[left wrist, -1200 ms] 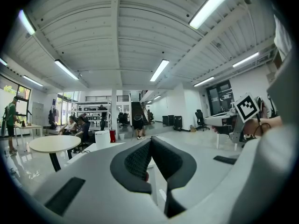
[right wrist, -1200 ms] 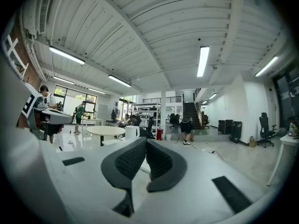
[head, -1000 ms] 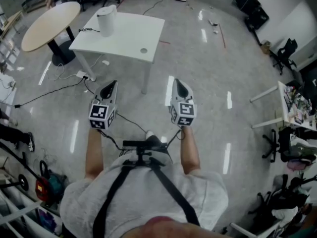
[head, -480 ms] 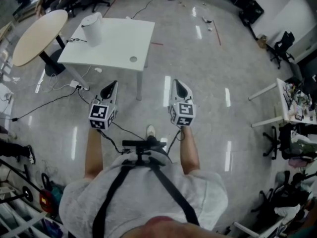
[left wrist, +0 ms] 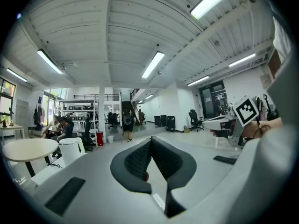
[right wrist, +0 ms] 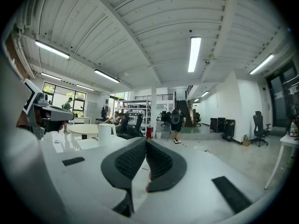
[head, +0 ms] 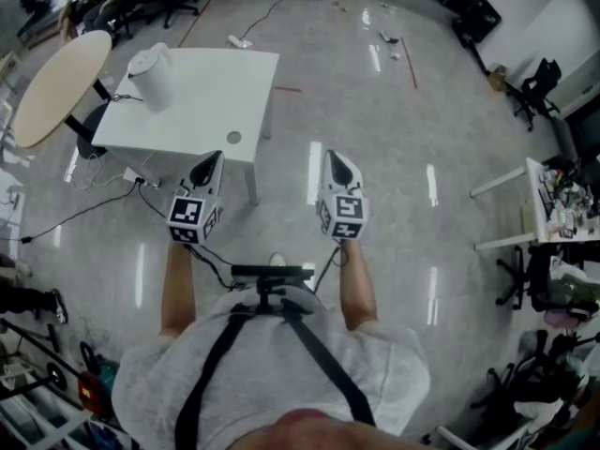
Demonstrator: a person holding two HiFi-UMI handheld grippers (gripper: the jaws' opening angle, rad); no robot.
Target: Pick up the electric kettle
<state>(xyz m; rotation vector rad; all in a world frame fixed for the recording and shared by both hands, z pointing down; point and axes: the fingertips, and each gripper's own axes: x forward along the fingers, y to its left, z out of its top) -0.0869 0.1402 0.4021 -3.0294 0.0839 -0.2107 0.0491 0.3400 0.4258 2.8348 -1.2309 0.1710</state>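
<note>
A white electric kettle [head: 152, 76] stands on the far left part of a white square table [head: 202, 120], with a dark cord trailing off to its left. It also shows small and white in the left gripper view as the kettle [left wrist: 72, 150] and in the right gripper view as the kettle [right wrist: 106, 132]. My left gripper [head: 212, 160] is shut and empty, held level just short of the table's near edge. My right gripper [head: 331, 158] is shut and empty too, over bare floor to the right of the table.
A round beige table [head: 52, 84] stands left of the white one. Cables [head: 75, 212] run over the shiny grey floor. Black cases [head: 464, 3] sit at the far right, a desk and office chairs [head: 539, 270] at the right. People sit far off [left wrist: 57, 126]; one stands [right wrist: 175, 124].
The white table and kettle have come nearer and slid left in the head view as I walk toward them. Both grippers stay shut, side by side.
</note>
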